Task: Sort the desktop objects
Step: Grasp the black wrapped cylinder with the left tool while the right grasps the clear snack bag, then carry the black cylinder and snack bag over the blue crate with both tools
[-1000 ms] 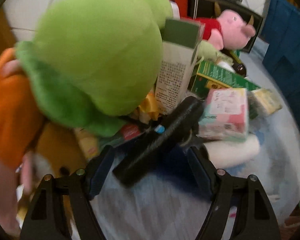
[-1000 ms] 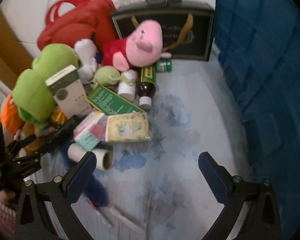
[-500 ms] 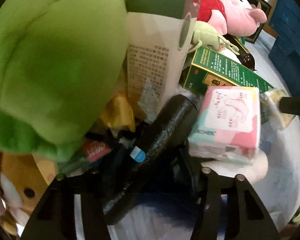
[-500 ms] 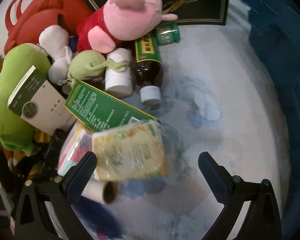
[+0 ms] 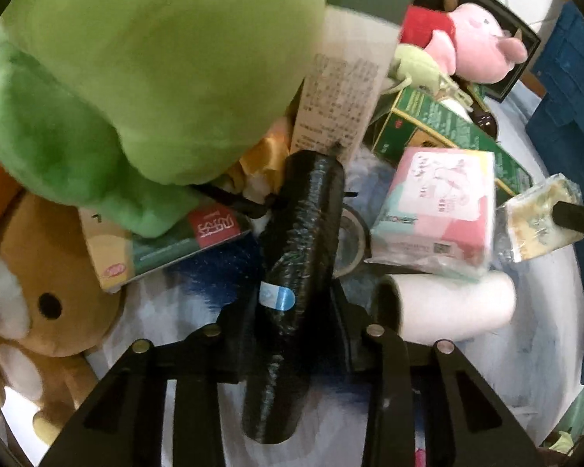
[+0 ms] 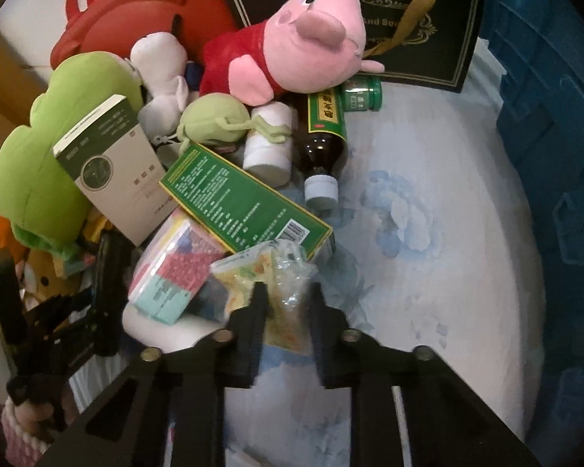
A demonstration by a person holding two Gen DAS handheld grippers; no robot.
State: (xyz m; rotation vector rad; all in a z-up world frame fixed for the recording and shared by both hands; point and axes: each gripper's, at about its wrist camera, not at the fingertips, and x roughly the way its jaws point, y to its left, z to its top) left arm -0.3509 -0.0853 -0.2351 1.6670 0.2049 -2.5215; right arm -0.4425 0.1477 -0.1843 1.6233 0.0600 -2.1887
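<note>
Left wrist: my left gripper (image 5: 292,334) has just been closing and now clamps the black roll (image 5: 299,257), which lies on the cloth (image 5: 525,369) under the green plush (image 5: 144,78). Beside the roll sit a tissue pack (image 5: 440,210) and a white roll (image 5: 447,307); bare cloth lies right of those.

Right wrist: my right gripper (image 6: 288,311) has just closed on the snack bag (image 6: 268,276), at the pile's edge by the green box (image 6: 245,202). Open cloth (image 6: 428,272) runs right from the bag to the blue crate (image 6: 556,155).

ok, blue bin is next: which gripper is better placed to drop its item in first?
Right, probably. The right gripper is shut on the clear snack packet, with the blue bin just beside it. The left gripper, gripping the black roll, sits deep in the pile.
</note>
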